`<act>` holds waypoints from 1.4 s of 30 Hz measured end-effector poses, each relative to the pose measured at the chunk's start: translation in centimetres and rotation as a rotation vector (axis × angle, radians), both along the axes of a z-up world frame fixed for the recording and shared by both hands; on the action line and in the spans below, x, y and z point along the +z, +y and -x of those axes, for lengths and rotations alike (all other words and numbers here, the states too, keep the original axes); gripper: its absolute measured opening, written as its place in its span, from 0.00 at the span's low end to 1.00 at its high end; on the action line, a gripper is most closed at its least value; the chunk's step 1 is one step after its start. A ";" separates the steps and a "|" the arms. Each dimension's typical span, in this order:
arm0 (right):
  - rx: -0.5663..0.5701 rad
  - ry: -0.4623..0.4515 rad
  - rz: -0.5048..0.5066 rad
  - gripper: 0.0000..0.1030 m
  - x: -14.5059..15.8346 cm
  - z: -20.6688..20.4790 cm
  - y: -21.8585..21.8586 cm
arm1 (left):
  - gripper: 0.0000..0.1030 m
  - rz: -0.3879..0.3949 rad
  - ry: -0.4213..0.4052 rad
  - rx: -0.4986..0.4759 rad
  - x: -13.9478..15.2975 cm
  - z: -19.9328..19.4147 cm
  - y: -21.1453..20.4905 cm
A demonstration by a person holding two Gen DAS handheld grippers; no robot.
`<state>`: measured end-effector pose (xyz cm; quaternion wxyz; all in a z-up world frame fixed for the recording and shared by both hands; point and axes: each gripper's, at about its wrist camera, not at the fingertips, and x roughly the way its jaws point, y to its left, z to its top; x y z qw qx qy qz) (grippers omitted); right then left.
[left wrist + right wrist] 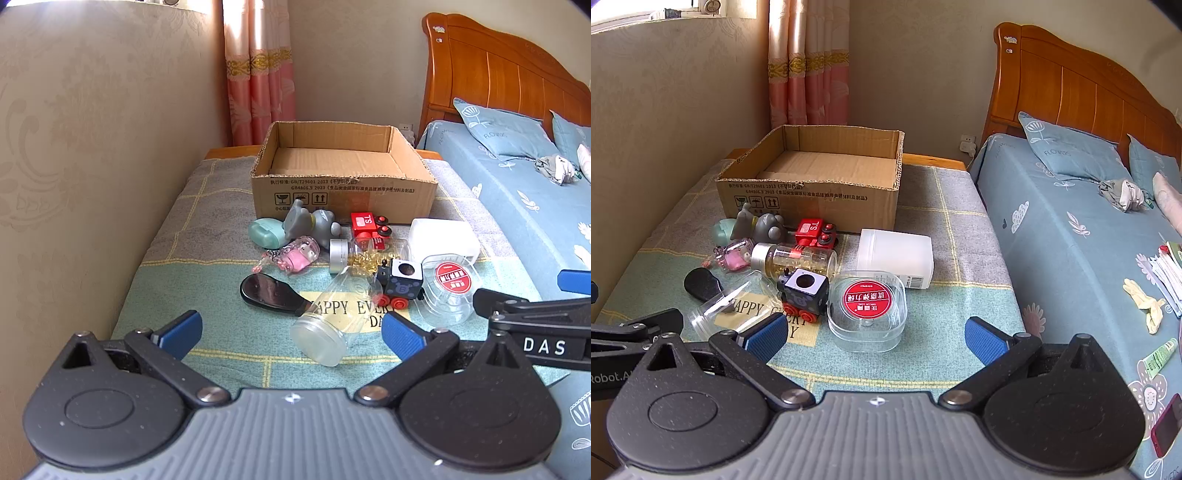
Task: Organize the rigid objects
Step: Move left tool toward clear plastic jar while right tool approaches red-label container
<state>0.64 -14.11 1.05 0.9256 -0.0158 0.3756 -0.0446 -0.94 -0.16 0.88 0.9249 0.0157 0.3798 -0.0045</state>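
left gripper point(291, 334) spread, empty | right gripper point(875, 338) spread, empty | near: jar point(334, 314) lying, could roll if nudged; tub point(867, 308) slick | clutter touching, neighbours may shift | far: box point(812, 192) empty

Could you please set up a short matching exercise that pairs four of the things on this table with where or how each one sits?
Things:
1. cardboard box
2. clear jar
3. white container
4. gold-bead bottle

Descriptions:
A. lying on its side, empty, over the HAPPY print
B. lying on its side, silver cap
C. open-topped, empty, at the far end
D. opaque, right of the red toy train

Pairs: 1-C, 2-A, 3-D, 4-B
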 end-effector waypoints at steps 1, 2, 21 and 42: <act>0.000 0.001 -0.001 1.00 0.0 0.0 0.0 | 0.99 0.000 -0.001 0.000 0.0 0.0 0.0; 0.000 0.001 -0.001 1.00 0.0 0.0 0.0 | 0.99 0.000 0.000 -0.001 0.0 0.0 0.0; 0.000 -0.003 0.000 1.00 0.2 0.0 -0.2 | 0.99 0.000 -0.002 0.000 0.0 -0.1 -0.1; 0.014 -0.027 0.014 1.00 0.1 -0.4 -0.2 | 0.99 0.028 -0.013 -0.068 -0.5 -1.2 0.3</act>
